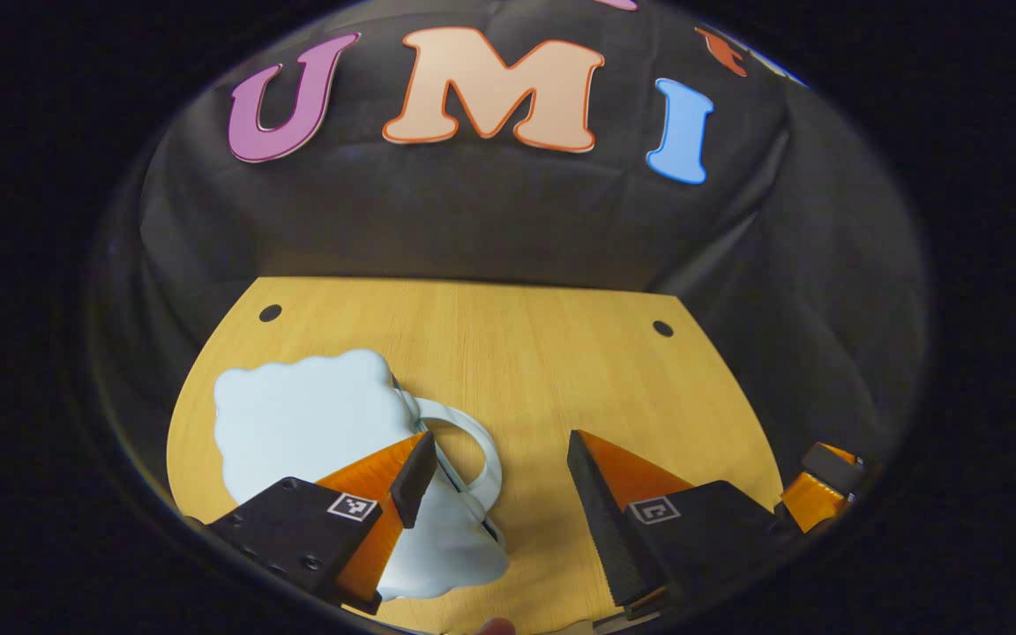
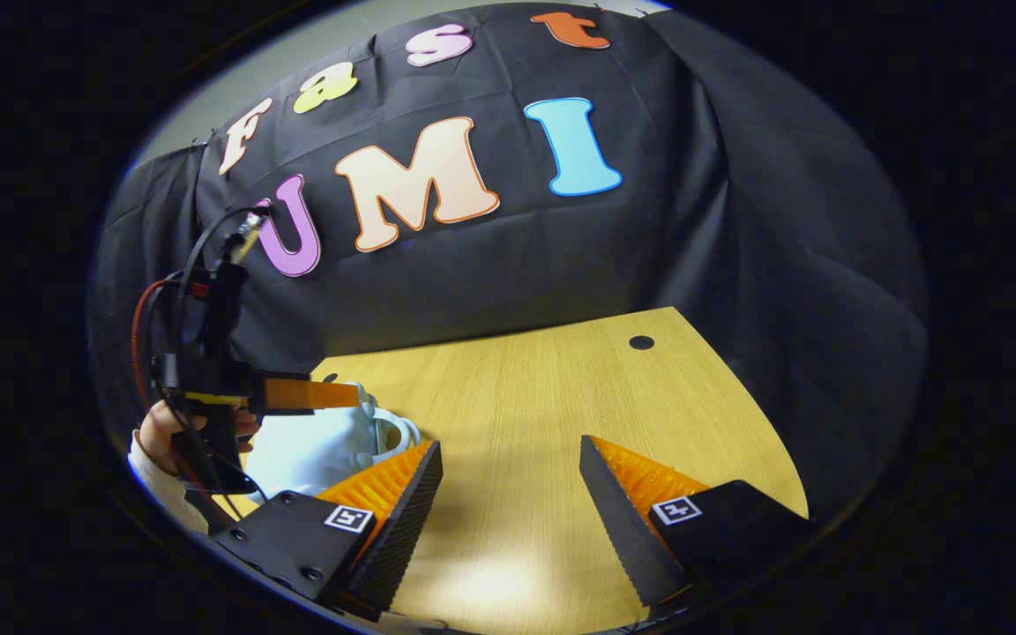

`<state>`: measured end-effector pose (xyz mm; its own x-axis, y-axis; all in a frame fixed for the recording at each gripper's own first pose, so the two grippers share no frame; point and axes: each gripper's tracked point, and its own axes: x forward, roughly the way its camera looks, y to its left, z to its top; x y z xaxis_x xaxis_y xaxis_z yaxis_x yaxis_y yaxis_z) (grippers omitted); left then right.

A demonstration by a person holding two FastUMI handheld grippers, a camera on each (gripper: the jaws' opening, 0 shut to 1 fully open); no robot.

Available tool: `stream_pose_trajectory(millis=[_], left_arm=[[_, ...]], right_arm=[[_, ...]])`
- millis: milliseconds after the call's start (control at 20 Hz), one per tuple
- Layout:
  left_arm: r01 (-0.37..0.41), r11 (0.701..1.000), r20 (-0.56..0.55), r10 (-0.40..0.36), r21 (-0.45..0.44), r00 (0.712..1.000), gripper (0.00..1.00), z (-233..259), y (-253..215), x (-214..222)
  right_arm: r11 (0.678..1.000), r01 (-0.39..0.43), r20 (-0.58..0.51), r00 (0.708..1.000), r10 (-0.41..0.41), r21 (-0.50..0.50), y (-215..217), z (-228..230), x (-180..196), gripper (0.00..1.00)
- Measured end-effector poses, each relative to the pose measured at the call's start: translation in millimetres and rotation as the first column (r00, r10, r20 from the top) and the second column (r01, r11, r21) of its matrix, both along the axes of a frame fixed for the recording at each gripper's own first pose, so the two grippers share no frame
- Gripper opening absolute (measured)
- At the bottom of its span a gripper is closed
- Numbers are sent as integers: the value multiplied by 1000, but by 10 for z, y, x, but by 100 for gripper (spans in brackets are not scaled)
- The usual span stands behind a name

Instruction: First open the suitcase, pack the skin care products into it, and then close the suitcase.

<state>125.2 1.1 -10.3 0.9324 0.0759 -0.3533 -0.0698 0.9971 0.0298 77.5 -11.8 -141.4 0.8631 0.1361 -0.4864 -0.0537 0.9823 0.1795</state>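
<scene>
In the left gripper view, the left gripper (image 1: pixel 495 481) is hovering low over the worktop (image 1: pixel 561 353) with its jaws spread wide and nothing between them. Just under and beyond its left finger, the suitcase (image 1: pixel 305 423) is lying flat on the worktop: a small, pale blue case with a wavy, cloud-like outline, lid down, so the opening step is not yet done. Its looped handle (image 1: pixel 481 450) is projecting from the edge nearest the gripper, arching out over the wood.

In the right gripper view, the right gripper (image 2: pixel 508 494) is likewise hanging released, jaws well apart, over bare worktop to the side of the case. Farther off in that view, the left gripper (image 2: pixel 314 395) and the hand (image 2: pixel 164 428) holding it are showing above the suitcase (image 2: pixel 314 450).

The shell is looking smooth, rigid and probably light, so it is likely sliding on the wood rather than resisting a push. The scalloped edge is giving the fingers little flat purchase, and the smooth surface could slip. The handle is seeming the surest hold for steadying the case; the lid's rim at the seam, which the frames are showing too dimly to place, is where the lifting finger should be going.
</scene>
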Motion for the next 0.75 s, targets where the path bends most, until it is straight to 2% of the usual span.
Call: stream_pose_trajectory(millis=[150, 350, 400, 450, 750], left_arm=[[6, 999, 54, -8, 45, 998, 89, 115, 20, -288], [-24, 998, 101, 19, 51, 995, 96, 198, 84, -626], [-29, 998, 99, 24, 50, 995, 99, 163, 90, -701], [-38, 998, 98, 34, 45, 995, 96, 132, 108, -748], [-46, 994, 34, 43, 96, 998, 96, -130, 178, -1015]], right_arm=[[1000, -8, 17, 1000, 8, 16, 80, 74, -15, 99], [1000, -14, 42, 999, 12, 26, 158, 175, -88, 98], [999, -15, 50, 999, 14, 28, 175, 212, -112, 98], [1000, -16, 58, 998, 14, 27, 194, 230, -135, 98], [999, -15, 69, 998, 13, 30, 292, 249, -330, 98]])
